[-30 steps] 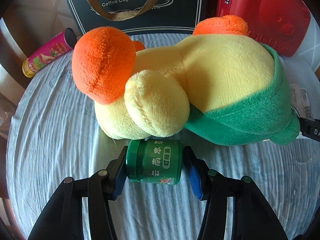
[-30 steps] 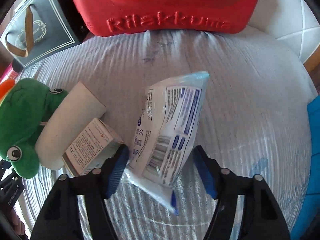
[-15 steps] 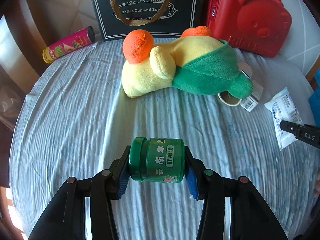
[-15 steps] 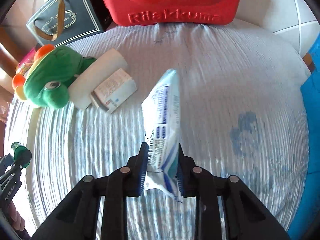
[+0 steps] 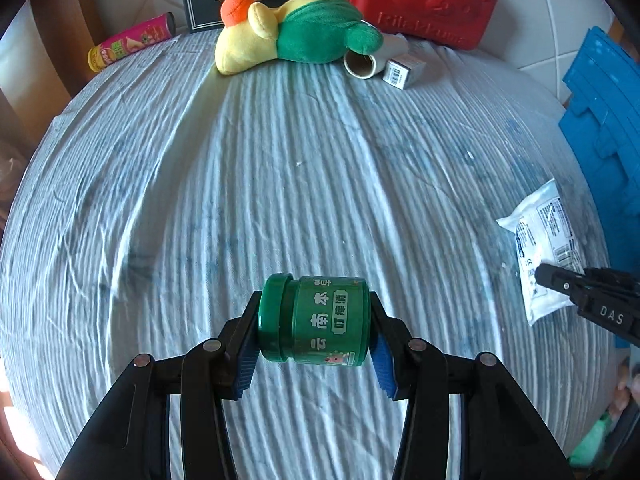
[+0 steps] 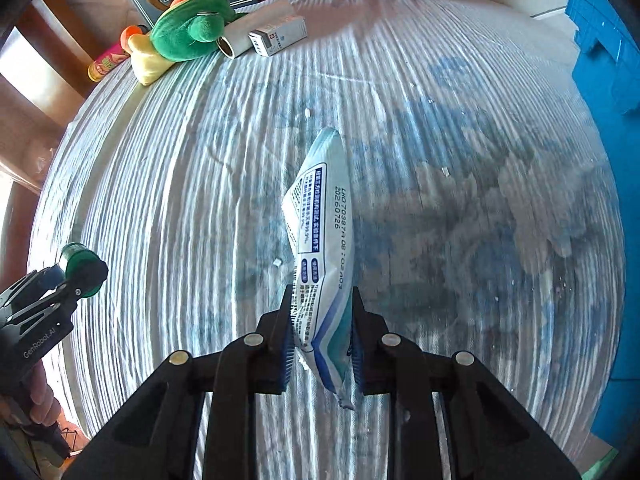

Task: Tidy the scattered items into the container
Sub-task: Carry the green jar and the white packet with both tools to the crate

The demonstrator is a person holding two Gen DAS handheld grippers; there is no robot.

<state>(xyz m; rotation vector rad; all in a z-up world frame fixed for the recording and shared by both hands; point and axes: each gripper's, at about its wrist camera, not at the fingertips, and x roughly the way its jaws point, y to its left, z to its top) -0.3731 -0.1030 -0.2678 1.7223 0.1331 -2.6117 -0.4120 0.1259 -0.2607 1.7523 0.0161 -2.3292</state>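
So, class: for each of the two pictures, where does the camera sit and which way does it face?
Left wrist: rides the left gripper, looking steeply down past its fingers, shut on the green jar.
Right wrist: rides the right gripper, looking steeply down; its fingers pinch the white packet; fingers of a hand show.
Shared: each shows the other gripper, the plush toy and the blue container.

My two wrist cameras look steeply down from well above the bench, facing its far edge; both share the plush toy there.
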